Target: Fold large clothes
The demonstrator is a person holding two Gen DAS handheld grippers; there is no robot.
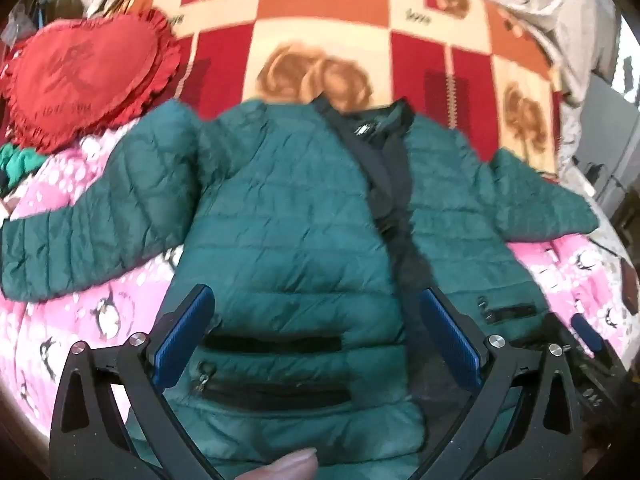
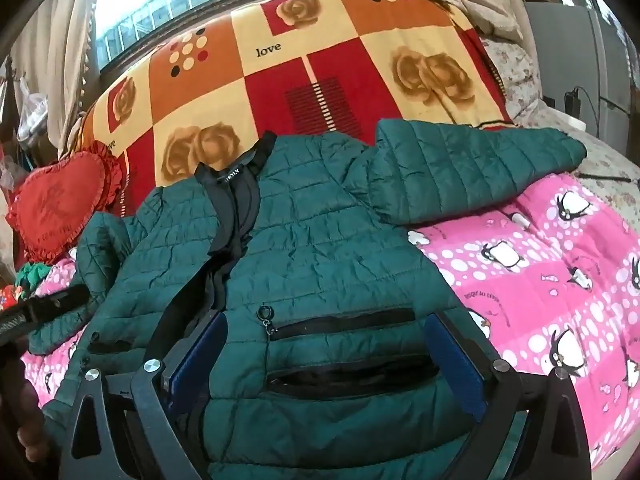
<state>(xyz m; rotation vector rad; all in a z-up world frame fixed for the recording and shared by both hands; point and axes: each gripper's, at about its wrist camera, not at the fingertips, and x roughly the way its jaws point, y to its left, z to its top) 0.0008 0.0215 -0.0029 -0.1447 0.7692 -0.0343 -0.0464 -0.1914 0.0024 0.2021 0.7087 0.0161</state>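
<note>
We see daylight pouring in through the window point(image 2: 168, 4), which is blown out to white at the top left of the right wrist view. That view is fairly sharp; the left wrist view is softened by motion blur across the quilted green jacket point(image 1: 288, 216). Both bend strongly toward dark, vignetted corners.

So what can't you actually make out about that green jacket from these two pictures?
- Jacket hem: left wrist view, cut off by the bottom edge and the left gripper.
- Collar label: right wrist view, too small to read.
- Left sleeve cuff: right wrist view, hidden behind the other gripper's dark body.
</note>
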